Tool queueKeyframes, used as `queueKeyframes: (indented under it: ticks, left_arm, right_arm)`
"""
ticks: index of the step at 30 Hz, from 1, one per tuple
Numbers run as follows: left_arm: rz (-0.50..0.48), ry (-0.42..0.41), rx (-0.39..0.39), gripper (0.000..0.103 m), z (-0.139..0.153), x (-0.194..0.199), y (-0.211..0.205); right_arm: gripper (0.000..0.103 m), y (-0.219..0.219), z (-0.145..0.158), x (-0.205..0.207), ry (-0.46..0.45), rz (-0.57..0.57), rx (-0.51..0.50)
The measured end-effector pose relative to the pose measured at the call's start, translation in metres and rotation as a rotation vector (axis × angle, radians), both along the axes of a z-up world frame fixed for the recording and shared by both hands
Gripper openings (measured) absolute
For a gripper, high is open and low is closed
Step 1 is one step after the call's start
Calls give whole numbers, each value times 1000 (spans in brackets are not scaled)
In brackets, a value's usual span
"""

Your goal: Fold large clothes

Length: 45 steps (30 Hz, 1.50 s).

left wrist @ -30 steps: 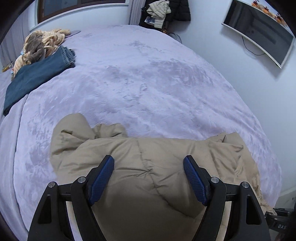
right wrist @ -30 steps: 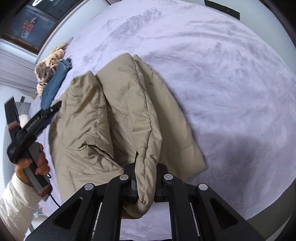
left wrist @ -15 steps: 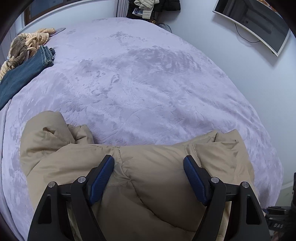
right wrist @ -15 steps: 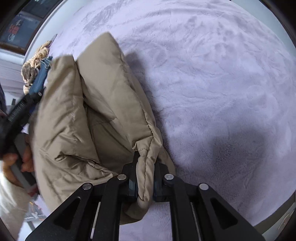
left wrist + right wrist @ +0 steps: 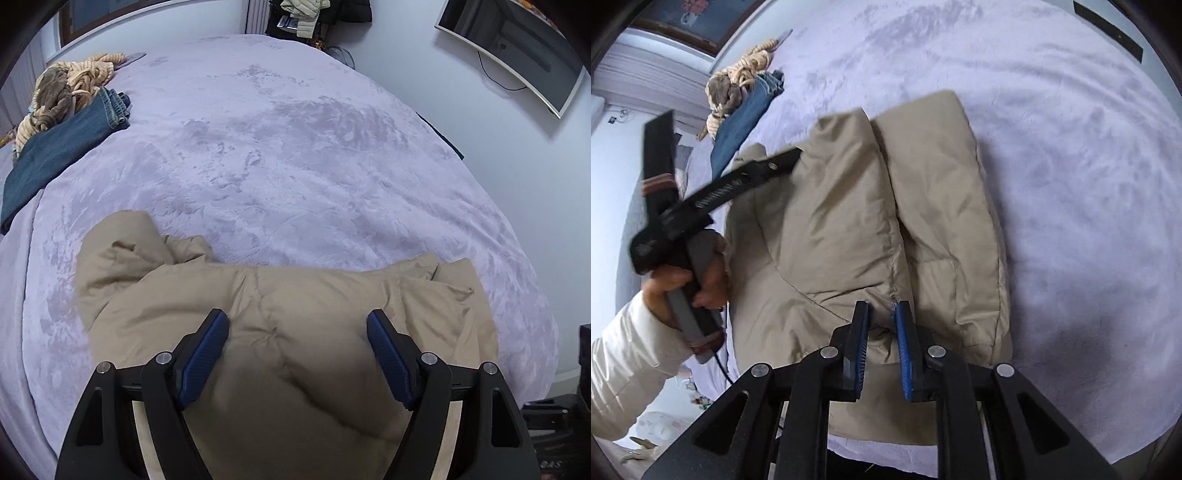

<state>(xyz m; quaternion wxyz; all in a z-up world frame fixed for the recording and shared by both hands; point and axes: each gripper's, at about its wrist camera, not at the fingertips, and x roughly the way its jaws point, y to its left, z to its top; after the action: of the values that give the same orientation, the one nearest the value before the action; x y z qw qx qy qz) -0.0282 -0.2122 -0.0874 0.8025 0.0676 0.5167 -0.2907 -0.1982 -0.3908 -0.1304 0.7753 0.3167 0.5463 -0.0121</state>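
Note:
A beige puffer jacket [image 5: 177,295] lies folded at the near edge of the lilac bed [image 5: 295,147]. My left gripper [image 5: 297,317] hovers just above its middle, open wide, with nothing pinched between the blue pads. In the right wrist view the jacket [image 5: 831,221] shows two long padded folds side by side. My right gripper [image 5: 882,306] hangs over the jacket's near end. Its jaws stand a little apart and open, the fabric lying below them, not between them. A hand [image 5: 701,273] in a white sleeve holds the left gripper, whose fingers [image 5: 750,181] reach over the jacket's left side.
Blue jeans [image 5: 62,147] and a tan knitted garment [image 5: 70,92] lie at the bed's far left. A wall screen [image 5: 517,48] hangs at the right and clothes [image 5: 306,14] hang beyond the bed. Dark objects [image 5: 554,417] stand on the floor at the near right.
My right gripper has let go of the jacket's folded edge, which now lies flat on the bed. The left gripper has swung in over the jacket's left side, still open.

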Motion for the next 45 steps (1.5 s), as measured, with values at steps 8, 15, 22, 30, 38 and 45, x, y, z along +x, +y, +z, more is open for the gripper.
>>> queueKeyframes:
  ticks: [8, 15, 22, 30, 38, 45]
  left_arm:
    - [128, 58, 37, 78, 13, -52, 68]
    - [356, 102, 29, 78, -3, -62, 111]
    - [495, 91, -37, 78, -11, -26, 133]
    - [478, 138, -84, 78, -29, -17, 119]
    - [438, 159, -84, 83, -34, -19, 102]
    - [346, 135, -6, 83, -18, -28, 109]
  right_arm:
    - [28, -2, -24, 4, 60, 38, 31]
    - [50, -20, 1, 9, -33, 63, 107]
    - [77, -61, 10, 71, -153, 13, 341]
    - [8, -44, -15, 121, -59, -28, 264]
    - [7, -61, -36, 94, -6, -66, 191]
    - [10, -47, -12, 85, -9, -65, 118]
